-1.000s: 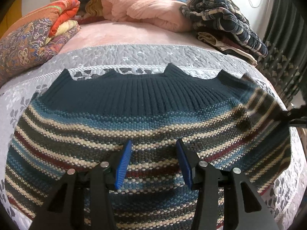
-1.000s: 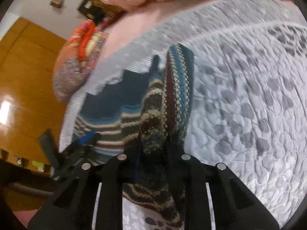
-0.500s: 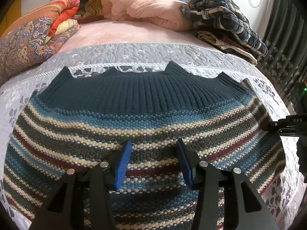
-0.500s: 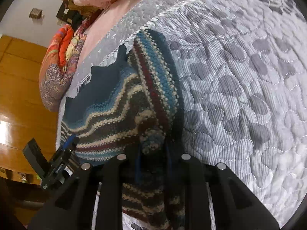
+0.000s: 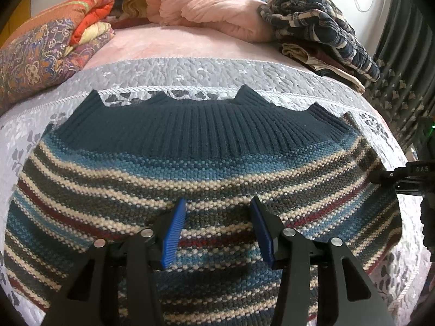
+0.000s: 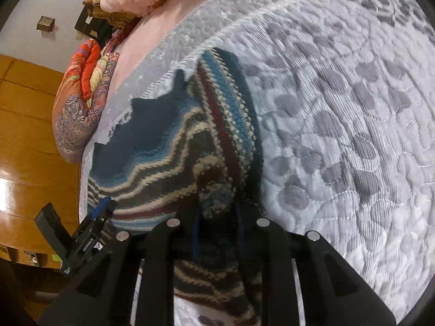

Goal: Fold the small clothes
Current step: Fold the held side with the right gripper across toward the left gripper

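right gripper [image 6: 216, 226] pinching striped sweater [image 5: 206, 179] edge at 3 o'clock | left gripper [image 5: 217, 222] hovering wide open mid-body | fold heading toward 9 o'clock

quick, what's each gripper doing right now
Left gripper: open, over the striped sweater, holding nothing.
Right gripper: shut on the sweater's edge.

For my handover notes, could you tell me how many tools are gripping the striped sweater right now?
1: the right tool, shut on the striped sweater's right edge. The left tool hovers open over its middle.
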The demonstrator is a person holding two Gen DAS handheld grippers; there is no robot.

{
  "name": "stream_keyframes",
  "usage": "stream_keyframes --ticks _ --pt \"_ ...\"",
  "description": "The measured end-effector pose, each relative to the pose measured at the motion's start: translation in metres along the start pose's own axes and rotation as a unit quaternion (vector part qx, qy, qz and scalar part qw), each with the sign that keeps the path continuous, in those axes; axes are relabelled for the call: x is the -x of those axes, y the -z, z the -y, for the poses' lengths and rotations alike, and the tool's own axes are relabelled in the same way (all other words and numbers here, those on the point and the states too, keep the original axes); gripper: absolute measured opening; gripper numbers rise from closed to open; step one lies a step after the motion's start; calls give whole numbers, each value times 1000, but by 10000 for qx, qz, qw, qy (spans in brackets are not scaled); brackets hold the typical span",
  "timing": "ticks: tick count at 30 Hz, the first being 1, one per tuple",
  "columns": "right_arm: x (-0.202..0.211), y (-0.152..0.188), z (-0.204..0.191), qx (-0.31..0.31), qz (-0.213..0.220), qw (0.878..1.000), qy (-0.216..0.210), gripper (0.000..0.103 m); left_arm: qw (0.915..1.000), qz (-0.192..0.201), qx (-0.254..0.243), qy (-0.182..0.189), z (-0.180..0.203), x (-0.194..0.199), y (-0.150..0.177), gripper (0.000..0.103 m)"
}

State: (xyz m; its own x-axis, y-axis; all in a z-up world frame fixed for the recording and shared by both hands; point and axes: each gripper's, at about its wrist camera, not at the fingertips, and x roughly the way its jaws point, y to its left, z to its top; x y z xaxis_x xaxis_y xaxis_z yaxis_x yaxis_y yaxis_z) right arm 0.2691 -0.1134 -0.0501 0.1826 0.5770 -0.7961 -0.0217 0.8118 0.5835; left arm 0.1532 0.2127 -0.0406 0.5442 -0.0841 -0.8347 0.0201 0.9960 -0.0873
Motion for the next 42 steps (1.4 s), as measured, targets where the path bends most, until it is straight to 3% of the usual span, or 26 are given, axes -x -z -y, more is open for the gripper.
stream_keyframes --ticks 11,18,24,35,42 --pt "19 1 -103 661 132 9977 -108 18 9990 154 414 90 -44 33 -10 50" --pt "-1 14 -185 1431 44 9897 -96 18 9966 162 742 320 -71 44 -13 50" --pt "-34 32 -228 1927 -213 9810 3 18 9909 94 1184 630 -95 45 -15 50" --pt "-108 61 -257 2324 -650 9695 418 18 9728 -69 1958 1233 -134 34 -11 49" --pt "-117 65 -256 2177 -898 9716 230 31 9622 -280 2171 1623 -131 17 -7 49"
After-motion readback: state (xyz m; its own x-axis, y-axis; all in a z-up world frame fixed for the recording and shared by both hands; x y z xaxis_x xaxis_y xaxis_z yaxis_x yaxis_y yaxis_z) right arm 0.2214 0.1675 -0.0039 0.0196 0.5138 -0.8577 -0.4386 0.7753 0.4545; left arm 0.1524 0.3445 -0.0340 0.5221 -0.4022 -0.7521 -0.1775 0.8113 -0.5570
